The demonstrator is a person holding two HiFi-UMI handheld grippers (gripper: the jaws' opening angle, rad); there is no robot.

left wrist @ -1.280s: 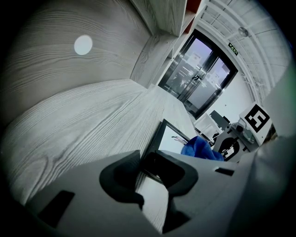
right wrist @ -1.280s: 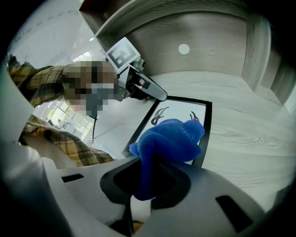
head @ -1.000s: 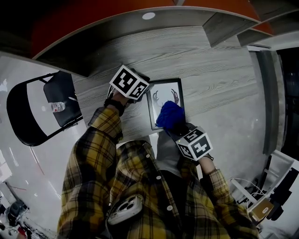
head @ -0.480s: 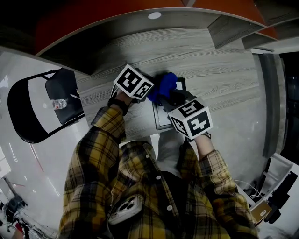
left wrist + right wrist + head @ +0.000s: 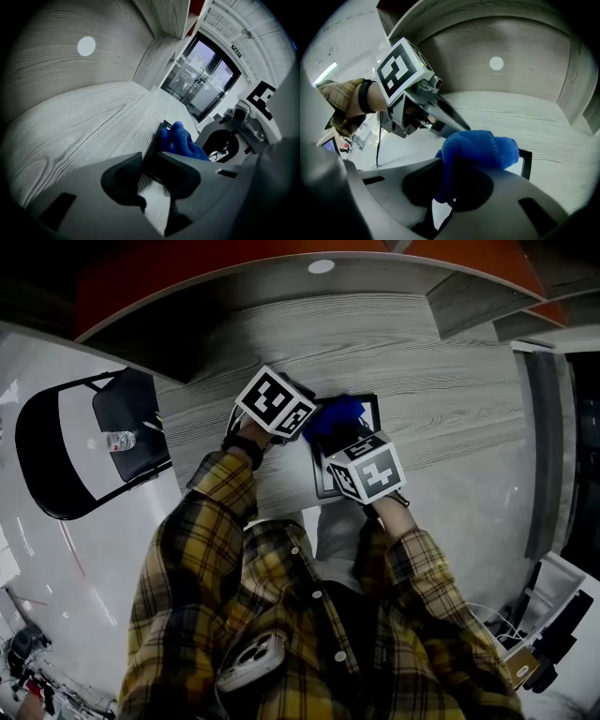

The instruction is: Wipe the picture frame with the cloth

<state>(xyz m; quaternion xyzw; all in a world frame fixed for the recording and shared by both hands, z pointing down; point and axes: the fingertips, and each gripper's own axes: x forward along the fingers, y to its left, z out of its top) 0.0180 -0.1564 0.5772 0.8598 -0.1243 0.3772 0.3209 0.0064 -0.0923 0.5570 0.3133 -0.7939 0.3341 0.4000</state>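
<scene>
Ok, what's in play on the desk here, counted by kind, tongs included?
picture frame: 1
blue cloth: 1
tongs: 2, left tongs and right tongs
Total: 4

In the head view the cloth and the right gripper cover most of the picture frame, leaving only its far corner and a strip of its near edge, and its print cannot be made out. The right gripper view shows just one corner of it past the cloth, the left gripper view only a dark edge. The label on the bottle is too small to read.
</scene>
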